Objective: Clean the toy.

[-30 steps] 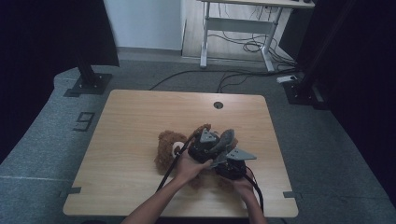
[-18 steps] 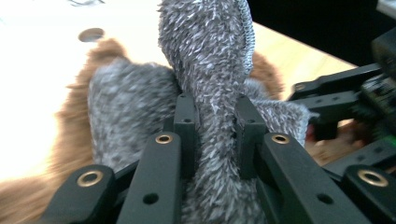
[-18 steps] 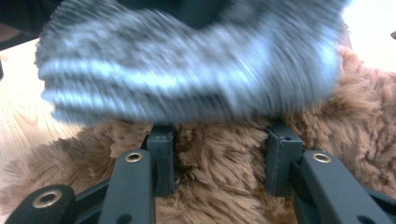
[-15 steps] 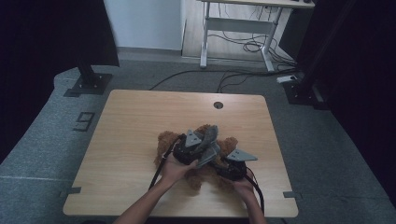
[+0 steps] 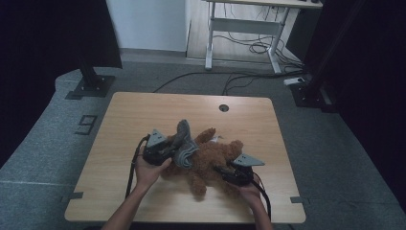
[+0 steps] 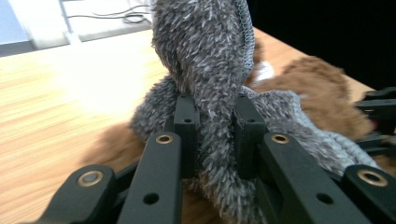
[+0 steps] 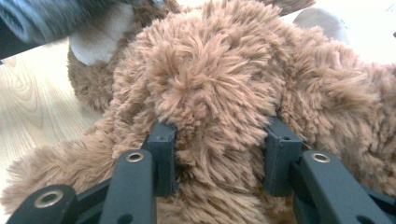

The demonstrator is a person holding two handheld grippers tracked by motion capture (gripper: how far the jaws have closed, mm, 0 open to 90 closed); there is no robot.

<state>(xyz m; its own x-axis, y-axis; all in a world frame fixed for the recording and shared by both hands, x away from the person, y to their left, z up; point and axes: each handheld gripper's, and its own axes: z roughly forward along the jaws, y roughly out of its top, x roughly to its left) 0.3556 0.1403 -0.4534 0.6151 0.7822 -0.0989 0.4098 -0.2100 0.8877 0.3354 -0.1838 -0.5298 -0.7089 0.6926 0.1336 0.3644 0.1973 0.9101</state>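
A brown teddy bear lies on the wooden table. Over its left side is draped a grey fuzzy knitted cloth, partly lifted off the bear. My left gripper is shut on a fold of this grey cloth, and its jaws pinch the fabric between the pads. My right gripper comes in from the bear's right. The right gripper is shut on a thick brown furry part of the teddy bear. Part of the grey cloth crosses the top left of the right gripper view.
A round cable hole sits near the table's far edge. Bare wood lies left of and behind the bear. On the floor beyond are a desk frame with cables and black stand bases.
My left gripper has moved to the left with the grey cloth, from above the bear to its left side. The right gripper and the bear have stayed put.
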